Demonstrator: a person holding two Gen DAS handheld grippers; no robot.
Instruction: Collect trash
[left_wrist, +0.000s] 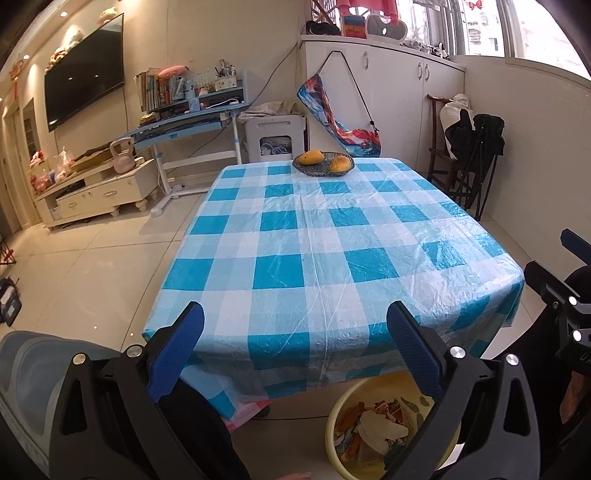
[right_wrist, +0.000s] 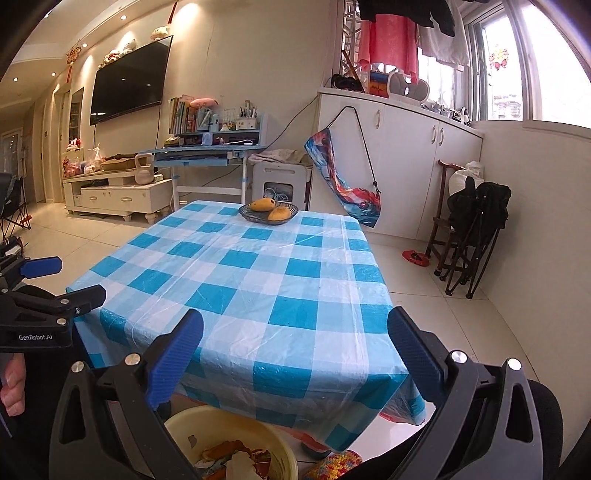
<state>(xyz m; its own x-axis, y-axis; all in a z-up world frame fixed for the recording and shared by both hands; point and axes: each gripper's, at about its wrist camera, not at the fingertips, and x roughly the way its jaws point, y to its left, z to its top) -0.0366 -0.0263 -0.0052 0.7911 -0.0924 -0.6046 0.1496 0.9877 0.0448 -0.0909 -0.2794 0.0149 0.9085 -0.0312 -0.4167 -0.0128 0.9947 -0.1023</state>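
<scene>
Nearest the lens, the left gripper (left_wrist: 295, 354) and the right gripper (right_wrist: 295, 358) both hang spread wide with blue pads (left_wrist: 176, 354) bare, gripping nothing, poised at the near edge of the table (left_wrist: 332, 236). That table, the biggest thing here, wears a blue-and-white checked plastic cloth and its near and middle parts are bare. On the floor just below the near edge sits a yellow basin (left_wrist: 334, 421), holding the trash (left_wrist: 376, 428): crumpled wrappers and paper scraps heaped inside. At the far end of the cloth rests a dark woven dish (left_wrist: 323, 164) with two mangoes (left_wrist: 311, 157) lying side by side.
</scene>
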